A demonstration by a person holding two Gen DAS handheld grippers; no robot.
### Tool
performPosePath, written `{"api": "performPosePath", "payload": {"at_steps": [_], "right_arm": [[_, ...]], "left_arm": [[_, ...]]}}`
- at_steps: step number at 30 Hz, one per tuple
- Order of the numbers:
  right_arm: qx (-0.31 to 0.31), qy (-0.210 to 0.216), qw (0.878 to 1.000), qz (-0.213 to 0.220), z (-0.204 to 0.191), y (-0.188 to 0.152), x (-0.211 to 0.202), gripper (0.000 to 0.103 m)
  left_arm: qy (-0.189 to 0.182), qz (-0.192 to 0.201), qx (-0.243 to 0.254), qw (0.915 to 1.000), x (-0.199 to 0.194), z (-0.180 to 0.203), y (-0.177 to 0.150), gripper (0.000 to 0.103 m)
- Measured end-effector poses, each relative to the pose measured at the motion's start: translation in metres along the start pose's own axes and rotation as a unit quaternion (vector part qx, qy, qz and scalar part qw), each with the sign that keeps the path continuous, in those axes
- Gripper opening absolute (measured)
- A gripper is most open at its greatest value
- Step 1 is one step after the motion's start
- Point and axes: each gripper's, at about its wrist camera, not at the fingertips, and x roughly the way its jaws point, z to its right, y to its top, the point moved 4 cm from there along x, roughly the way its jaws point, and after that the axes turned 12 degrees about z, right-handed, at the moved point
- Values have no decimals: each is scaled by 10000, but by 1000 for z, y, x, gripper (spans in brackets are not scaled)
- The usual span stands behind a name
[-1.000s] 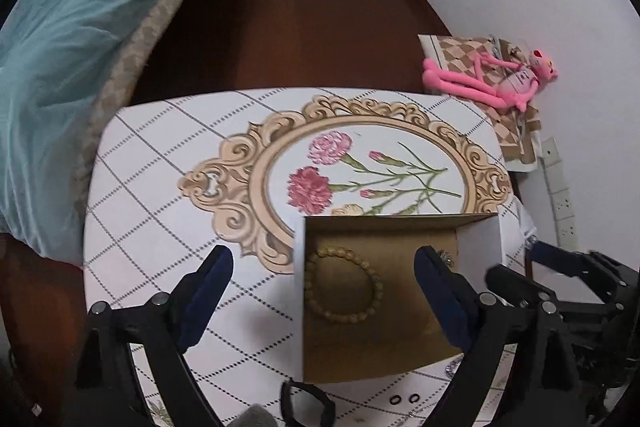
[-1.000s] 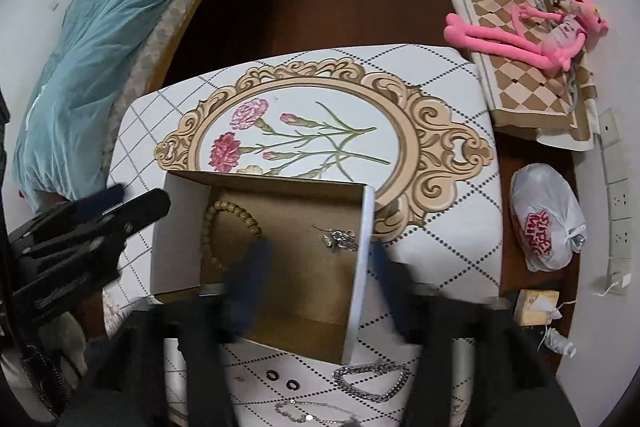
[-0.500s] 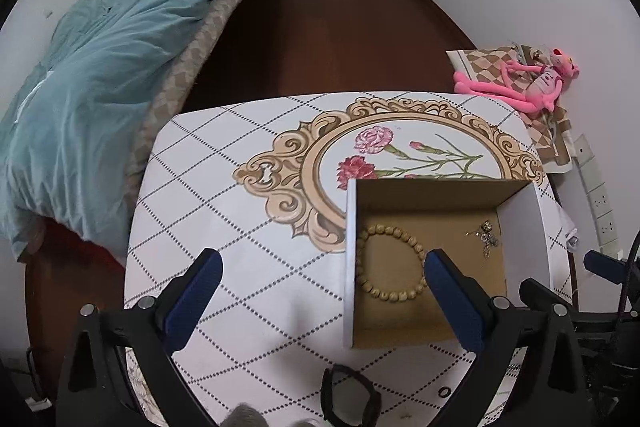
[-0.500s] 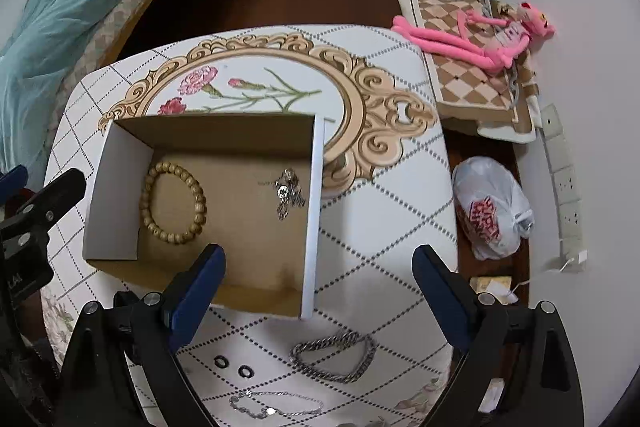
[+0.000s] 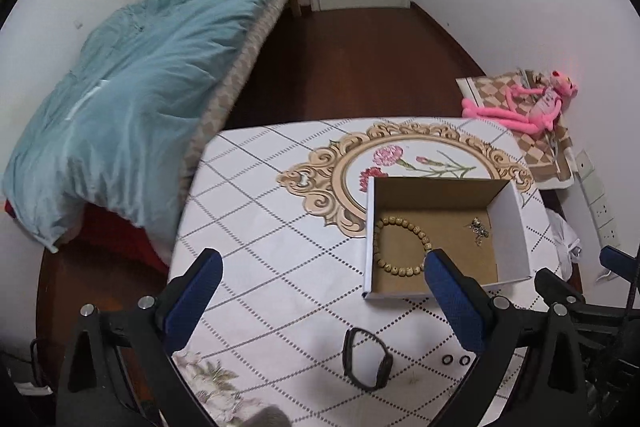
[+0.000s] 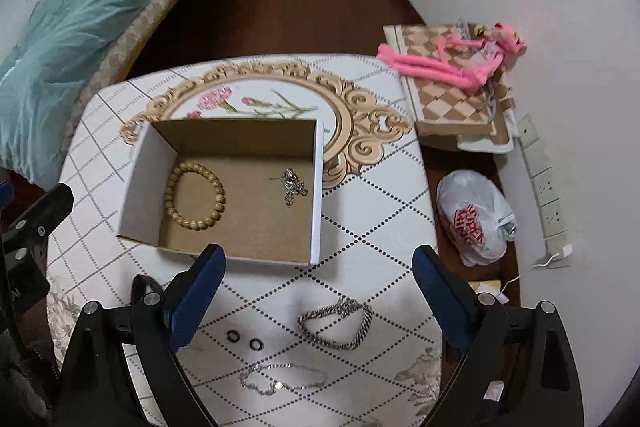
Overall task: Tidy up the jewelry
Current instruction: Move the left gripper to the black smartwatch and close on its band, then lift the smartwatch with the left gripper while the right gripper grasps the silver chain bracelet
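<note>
Tongs: left tongs [image 5: 318,301] spread wide and empty, hovering above the desk [image 5: 256,227]; right tongs [image 6: 318,291] likewise released, nothing between the pads.
Box: open cardboard box [image 6: 318,187] at 12 o'clock from the right tongs, already carrying a bead bracelet [image 6: 195,195] on its left side and a small silver piece [image 6: 294,183] near its right wall.
Loose pieces: chain bracelet [image 6: 335,323] between the right pads, thin chain [image 6: 282,379] at 6 o'clock of it, two black rings [image 6: 244,339] at 9 o'clock, black watch [image 5: 367,359] under the left tongs.
Risk, chain: links look slack, so a pinch on one strand could let the rest dangle and snag on the box's near wall.
Risk, rings: tiny and flat on the cloth; wide pads may skid them away or off the desk's edge.
Risk, box: light card, so a bump from either tongs would likely shift it.
Surface: white cloth with dotted diamonds and a gold floral frame, a busy pattern that hides the thin chain.
Room: bed [image 5: 132,99] with blue quilt at 10 o'clock, dark wood floor, door at 12, pink toy [image 6: 448,61] at 2, plastic bag [image 6: 474,223] at 3.
</note>
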Motion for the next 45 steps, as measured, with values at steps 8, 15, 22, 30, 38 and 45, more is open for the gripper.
{"api": "performPosePath", "payload": {"at_steps": [8,15,22,30,38,45], "right_arm": [[51,37,9984,568,-2,-3,-69,96],[304,231,9971,659,3,-24,-101,96],[590,147,9980,178,18,-77,-70,96],[1109,-8,9931,-388,47,-137,-10,96],[1509,100,9869,-557,67,-158,22,96],[1676,67,9851,-371,81,-141,47,90]], "left_arm": [[2,319,-173,9993,-53,-14,-4,103],[25,316,-261,9992,-75,-25,-27,103],[-100,-399,-496,9979,-41,-34,-89,102],[-640,-993,-182,9928,4,6,-136,102],[-595,-1290,25,9899,48,25,-149,94],[-750,-1318,-110,9884,60,29,-149,41]]}}
